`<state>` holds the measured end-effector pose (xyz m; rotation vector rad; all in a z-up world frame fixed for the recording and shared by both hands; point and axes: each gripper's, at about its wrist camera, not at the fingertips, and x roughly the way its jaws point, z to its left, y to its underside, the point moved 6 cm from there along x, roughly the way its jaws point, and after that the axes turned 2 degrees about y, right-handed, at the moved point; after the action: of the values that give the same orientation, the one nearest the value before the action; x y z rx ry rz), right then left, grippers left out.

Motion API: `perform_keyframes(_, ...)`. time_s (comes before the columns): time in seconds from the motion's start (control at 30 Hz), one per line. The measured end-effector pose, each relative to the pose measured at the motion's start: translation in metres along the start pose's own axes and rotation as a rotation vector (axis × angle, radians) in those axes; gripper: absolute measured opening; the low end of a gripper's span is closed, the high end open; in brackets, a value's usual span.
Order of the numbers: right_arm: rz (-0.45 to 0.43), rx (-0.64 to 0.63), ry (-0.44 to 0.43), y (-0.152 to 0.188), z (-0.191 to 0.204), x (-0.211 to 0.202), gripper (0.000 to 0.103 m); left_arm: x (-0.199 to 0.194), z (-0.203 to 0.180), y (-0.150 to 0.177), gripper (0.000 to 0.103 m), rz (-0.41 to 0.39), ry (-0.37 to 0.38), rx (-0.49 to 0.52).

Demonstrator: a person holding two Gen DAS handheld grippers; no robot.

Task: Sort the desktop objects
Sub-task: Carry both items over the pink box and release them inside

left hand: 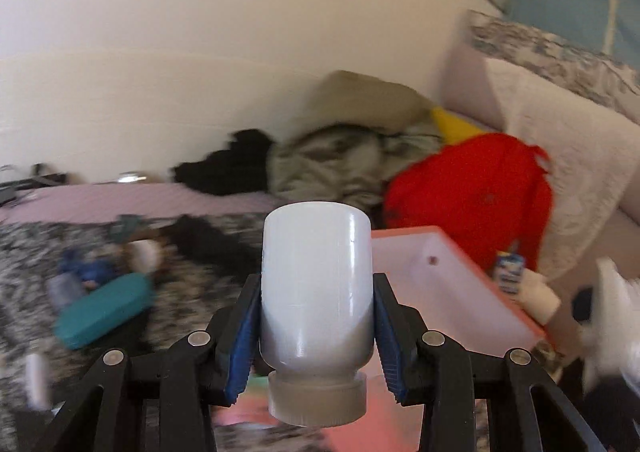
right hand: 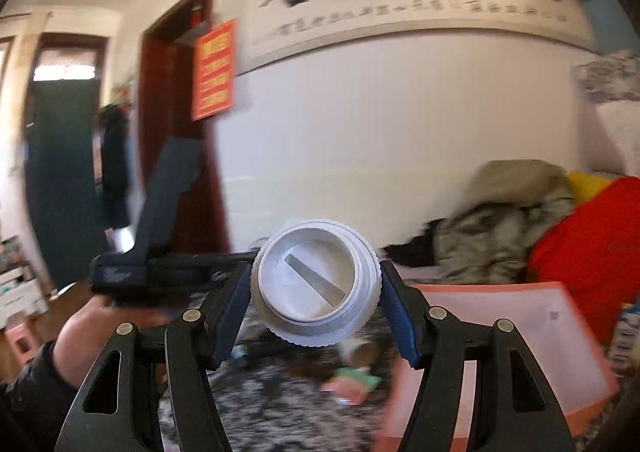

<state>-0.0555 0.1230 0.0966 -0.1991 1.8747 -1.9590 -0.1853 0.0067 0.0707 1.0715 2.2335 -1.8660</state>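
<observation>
A: Left wrist view: a white bottle (left hand: 316, 284) sits clamped between the blue pads (left hand: 244, 336) of the left gripper (left hand: 316, 332), cap toward the camera, lifted above the patterned bedspread (left hand: 24, 252).

B: And the right wrist view?

A: A white ribbed bottle (right hand: 316, 284), cap end facing the lens, is pinched by the right gripper (right hand: 316, 292) (both pictures are blurred). A hand (right hand: 100, 336) holds a dark handle at the left.

B: Around them?

A: A pink tray (left hand: 448, 284) lies just right of the left gripper, a teal case (left hand: 104, 312) on the bedspread's left side, a red cloth (left hand: 472, 195) behind the tray.
</observation>
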Motion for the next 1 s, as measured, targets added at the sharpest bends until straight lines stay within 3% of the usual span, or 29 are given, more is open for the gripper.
perform_keyframes(0.27,0.023,0.083,0.324,0.011,-0.114,-0.002,0.066,0.071,-0.074,0.013,0.045,0.079,0.116,0.063)
perform_keyframes(0.63,0.311,0.288,0.486,0.080,-0.232,0.065,0.066,0.167,-0.075,0.079,0.044,0.305,0.112,0.031)
perform_keyframes(0.83,0.424,0.397,0.496,0.119,-0.267,0.090,0.066,0.181,-0.079,0.092,0.045,0.333,0.111,0.059)
perform_keyframes(0.87,0.445,0.404,0.491,0.124,-0.268,0.094,0.066,0.180,-0.079,0.091,0.050,0.330,0.116,0.056)
perform_keyframes(0.9,0.467,0.411,0.486,0.130,-0.269,0.098,0.067,0.180,-0.079,0.089,0.074,0.325,0.118,0.051)
perform_keyframes(0.93,0.478,0.408,0.502,0.135,-0.269,0.099,0.075,0.178,-0.078,0.087,0.096,0.312,0.115,0.042)
perform_keyframes(1.0,0.459,0.382,0.553,0.136,-0.270,0.097,0.092,0.168,-0.073,0.079,0.099,0.262,0.100,0.027)
